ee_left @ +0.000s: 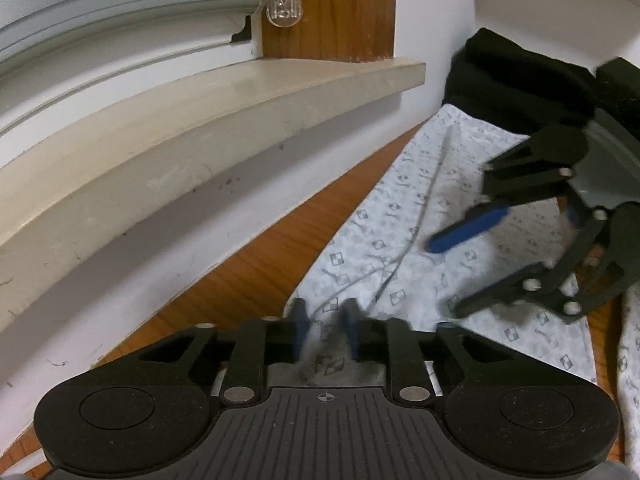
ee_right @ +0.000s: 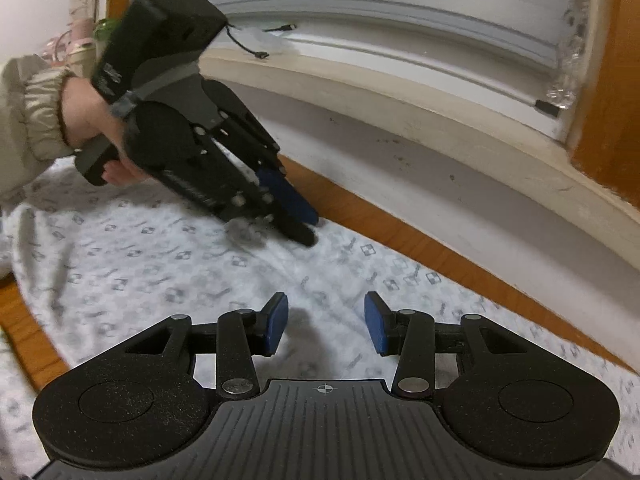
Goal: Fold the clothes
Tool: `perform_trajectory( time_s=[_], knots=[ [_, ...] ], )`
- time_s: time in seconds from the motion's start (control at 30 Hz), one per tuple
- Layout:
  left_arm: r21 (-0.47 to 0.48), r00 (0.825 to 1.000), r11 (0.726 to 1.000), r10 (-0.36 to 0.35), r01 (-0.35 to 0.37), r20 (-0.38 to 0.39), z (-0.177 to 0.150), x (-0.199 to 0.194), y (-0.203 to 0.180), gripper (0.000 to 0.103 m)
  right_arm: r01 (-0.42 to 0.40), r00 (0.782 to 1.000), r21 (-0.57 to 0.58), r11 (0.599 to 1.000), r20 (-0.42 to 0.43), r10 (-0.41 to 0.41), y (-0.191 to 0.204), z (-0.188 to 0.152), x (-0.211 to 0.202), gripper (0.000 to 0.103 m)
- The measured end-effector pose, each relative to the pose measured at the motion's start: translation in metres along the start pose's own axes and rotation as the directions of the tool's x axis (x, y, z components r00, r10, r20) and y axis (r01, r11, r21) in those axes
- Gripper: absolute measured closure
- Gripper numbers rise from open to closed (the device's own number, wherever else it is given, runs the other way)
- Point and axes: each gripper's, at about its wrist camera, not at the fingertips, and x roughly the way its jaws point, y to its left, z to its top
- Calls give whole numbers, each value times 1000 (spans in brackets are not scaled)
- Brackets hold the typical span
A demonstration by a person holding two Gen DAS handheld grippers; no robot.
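Lying under both grippers: one patterned garment (ee_right: 168, 276) | left gripper (ee_left: 325, 330) is pinching its edge | right gripper (ee_right: 326, 326) is hovering, jaws apart | one black cloth (ee_left: 516, 80) ahead.

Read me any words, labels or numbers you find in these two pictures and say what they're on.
No text can be read for certain.
Pale lettering on the side of the left tool: too blurred to read.
Small square motifs printed on the white garment: a pattern, no legible words.
Crosshair mark on the right tool: a symbol, not text.
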Motion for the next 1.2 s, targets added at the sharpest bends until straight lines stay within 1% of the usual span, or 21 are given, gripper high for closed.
perform_trajectory(
  time_s=[0.07, 0.23, 0.27, 0.3, 0.47, 0.53, 0.63, 0.7, 0.87, 0.93, 1.0, 1.07, 1.1, 1.2],
  knots=[
    [-1, 1000, 1000, 16, -16, 19, 2, -2, 1, 102, -2, 1000, 37, 999, 1, 1, 6, -2, -13, 60],
    [-42, 997, 999, 6, -2, 78, 7, -12, 9, 102, -29, 998, 124, 992, -59, 36, 27, -15, -31, 61],
    [-45, 996, 999, 11, -8, 86, 8, -13, 11, 102, -24, 996, 123, 992, -78, 34, 32, -18, -31, 61],
    [-48, 995, 999, 30, -26, 93, 8, -14, 12, 102, -14, 996, 121, 993, -87, 25, 37, -22, -33, 61],
    [-91, 987, 990, 121, -112, 108, 9, -3, 26, 102, 0, 997, 155, 988, -70, 11, 50, -36, -50, 61],
    [-101, 980, 983, 164, -153, 110, 9, 3, 33, 102, 2, 997, 156, 988, -74, 10, 56, -38, -56, 61],
    [-68, 977, 979, 199, -194, 81, 7, 17, 32, 102, 2, 997, 150, 989, -79, 10, 67, -42, -65, 61],
    [-73, 974, 975, 214, -209, 74, 4, 23, 33, 102, 1, 997, 144, 990, -82, 11, 72, -43, -67, 61],
    [-81, 973, 974, 216, -210, 76, 1, 18, 33, 102, -10, 996, 145, 989, -91, 23, 74, -45, -76, 61],
    [-84, 973, 974, 216, -209, 77, 0, 17, 33, 102, -10, 997, 162, 987, -73, 22, 67, -45, -83, 62],
    [-87, 973, 974, 216, -209, 78, -1, 15, 33, 102, 20, 999, 174, 985, -31, -15, 53, -46, -93, 62],
    [-90, 973, 974, 216, -209, 79, -1, 13, 33, 102, 88, 996, 186, 979, -28, -84, 31, -48, -96, 61],
    [-91, 973, 974, 216, -209, 80, -2, 12, 33, 102, 127, 992, 193, 973, -33, -123, 18, -49, -97, 61],
    [-102, 969, 969, 233, -225, 78, -4, 12, 34, 102, 252, 967, 233, 939, -86, -238, -30, -60, -92, 61]
  ],
)
